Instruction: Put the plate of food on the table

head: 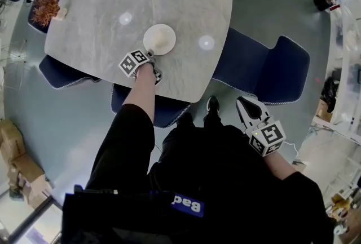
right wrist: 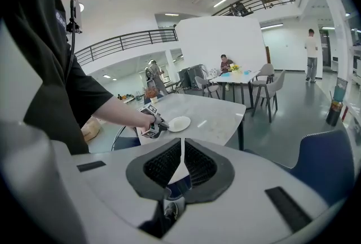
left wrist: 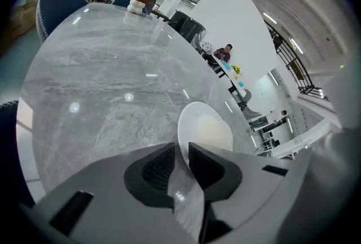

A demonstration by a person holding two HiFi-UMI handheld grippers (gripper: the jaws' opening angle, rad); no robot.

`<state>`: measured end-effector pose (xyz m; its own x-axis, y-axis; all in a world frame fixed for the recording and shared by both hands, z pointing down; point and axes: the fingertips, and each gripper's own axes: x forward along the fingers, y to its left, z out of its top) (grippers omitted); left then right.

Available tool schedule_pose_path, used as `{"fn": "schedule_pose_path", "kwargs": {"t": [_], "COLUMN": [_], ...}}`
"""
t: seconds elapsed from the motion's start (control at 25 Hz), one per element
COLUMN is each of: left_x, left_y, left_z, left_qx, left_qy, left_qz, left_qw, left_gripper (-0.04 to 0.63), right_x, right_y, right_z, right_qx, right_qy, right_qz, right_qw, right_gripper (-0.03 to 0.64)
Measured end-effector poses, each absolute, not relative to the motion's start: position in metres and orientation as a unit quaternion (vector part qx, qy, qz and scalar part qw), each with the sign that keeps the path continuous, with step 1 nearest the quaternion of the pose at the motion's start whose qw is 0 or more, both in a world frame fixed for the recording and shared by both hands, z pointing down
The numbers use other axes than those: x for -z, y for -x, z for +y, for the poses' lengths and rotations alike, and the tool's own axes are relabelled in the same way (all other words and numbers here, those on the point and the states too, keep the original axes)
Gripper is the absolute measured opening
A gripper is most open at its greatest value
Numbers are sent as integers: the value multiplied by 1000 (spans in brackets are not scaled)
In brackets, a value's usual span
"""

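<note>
Resting flat on the worktop (head: 96, 9), near its middle: plate (head: 159, 39) with pale food. Left gripper (head: 151, 57) clamped on the plate's rim, on the side toward the worktop's near edge. Right gripper (head: 241, 103) held well off the worktop, beyond its near edge, jaws closed on nothing.

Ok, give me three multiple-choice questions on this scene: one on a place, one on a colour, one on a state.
1. Where is the plate?
A. on the table
B. on a chair seat
C. on the floor

2. What colour are the chairs at the table?
A. red
B. dark blue
C. white

3. What is the left gripper doing?
A. hanging open and empty
B. holding a cup
C. gripping the plate's rim

Answers:
1 A, the plate lies on the grey marbled top.
2 B, the head view shows dark blue seats.
3 C, the left gripper view shows the rim between its jaws.
</note>
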<state>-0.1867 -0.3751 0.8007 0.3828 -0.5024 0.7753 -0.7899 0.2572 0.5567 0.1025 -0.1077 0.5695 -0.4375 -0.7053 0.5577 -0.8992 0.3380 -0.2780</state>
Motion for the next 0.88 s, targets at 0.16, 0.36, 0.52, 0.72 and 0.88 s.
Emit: {"fn": "schedule_pose_path", "kwargs": {"t": [0.16, 0.36, 0.52, 0.72, 0.88], "left_x": [-791, -761, -729, -691, -657], "left_y": [187, 180, 177, 165, 154], "left_z": [-371, -353, -329, -283, -252], "left_qx": [-110, -68, -18, 17, 48], "left_qy": [-606, -631, -646, -676, -702], "left_qz": [-533, -508, -480, -442, -416], "left_qw": [580, 582, 594, 590, 576], "left_gripper": [66, 64, 64, 64, 63], "right_x": [-563, -554, -545, -545, -541], "right_y": [-98, -86, -72, -57, -48], "right_z": [-115, -125, -138, -148, -150], "right_qx": [-273, -262, -252, -247, -245], "right_qy": [-492, -479, -470, -447, -424], "right_qz": [-810, -825, -835, -850, -863], "right_qw": [164, 148, 139, 128, 122], "right_gripper": [12, 12, 12, 12, 12]}}
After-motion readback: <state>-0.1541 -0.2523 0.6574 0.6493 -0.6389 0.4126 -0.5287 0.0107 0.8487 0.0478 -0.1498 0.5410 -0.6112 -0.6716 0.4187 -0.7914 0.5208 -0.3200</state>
